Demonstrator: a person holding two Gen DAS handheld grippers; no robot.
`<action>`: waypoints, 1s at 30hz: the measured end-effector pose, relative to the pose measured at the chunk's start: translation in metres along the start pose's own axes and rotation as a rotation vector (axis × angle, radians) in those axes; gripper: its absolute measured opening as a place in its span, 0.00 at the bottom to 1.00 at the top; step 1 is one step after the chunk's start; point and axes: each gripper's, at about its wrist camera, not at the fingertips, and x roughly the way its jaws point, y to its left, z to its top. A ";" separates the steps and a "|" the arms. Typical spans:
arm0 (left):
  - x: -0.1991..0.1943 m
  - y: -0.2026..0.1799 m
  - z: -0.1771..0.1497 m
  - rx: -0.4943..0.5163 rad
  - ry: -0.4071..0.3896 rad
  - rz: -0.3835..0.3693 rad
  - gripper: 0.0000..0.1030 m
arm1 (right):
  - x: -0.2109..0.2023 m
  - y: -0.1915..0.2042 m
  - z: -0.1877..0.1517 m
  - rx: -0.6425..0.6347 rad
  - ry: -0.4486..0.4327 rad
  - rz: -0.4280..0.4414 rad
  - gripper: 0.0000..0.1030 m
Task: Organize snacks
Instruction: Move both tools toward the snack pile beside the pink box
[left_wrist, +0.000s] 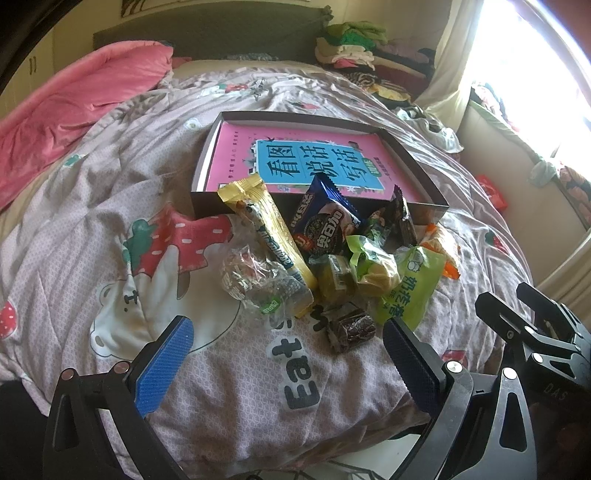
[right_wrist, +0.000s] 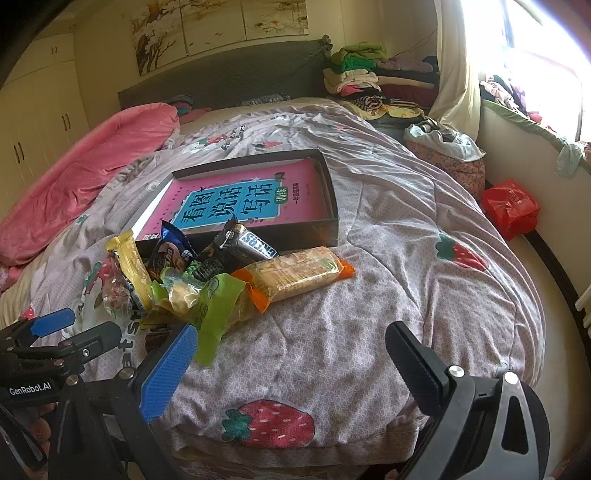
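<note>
1. Your left gripper (left_wrist: 288, 354) hangs low over the quilt (left_wrist: 92, 221) with its jaws spread wide and nothing between them. One pad is bumpy blue rubber, the other ribbed and dark.
2. Same deal on your right gripper (right_wrist: 291, 354): spread apart, empty, sitting over a bare stretch of quilt near a printed strawberry (right_wrist: 269, 424).
3. The snack pile (left_wrist: 332, 258) sits on the quilt just in front of the box (left_wrist: 424, 162), mostly crinkly plastic. There's a long gold foil bar (left_wrist: 269, 236), a dark blue cookie pack (left_wrist: 321, 221), a flat lime-green packet (left_wrist: 413, 291), a clear twisted wrapper (left_wrist: 251, 280) and a small dark candy (left_wrist: 351, 326) closest to your left gripper.
4. The box is a shallow dark tray, rectangular with low walls. Inside it lies a flat pink book (left_wrist: 240, 147) with a blue title panel. The gold bar and the blue pack lean on its near wall.
5. The right wrist view gives you a clear look at the orange-ended cracker pack (right_wrist: 295, 277), long and see-through, and a black bar with silver lettering (right_wrist: 251, 243). It also shows a red bag (right_wrist: 509, 206) down beside the bed.
6. The left wrist view is where you see the small dark candy and the "Eat" lettering (left_wrist: 299, 373) on the quilt.
</note>
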 end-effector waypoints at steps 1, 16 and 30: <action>0.000 0.000 0.000 0.000 0.000 0.001 0.99 | 0.000 0.000 0.000 0.000 0.001 0.000 0.99; 0.002 0.002 0.000 -0.009 0.003 -0.002 0.99 | 0.000 0.001 0.000 0.006 -0.001 0.006 0.99; 0.009 0.027 0.007 -0.075 0.021 0.013 0.99 | 0.009 0.010 0.000 0.001 0.021 0.048 0.99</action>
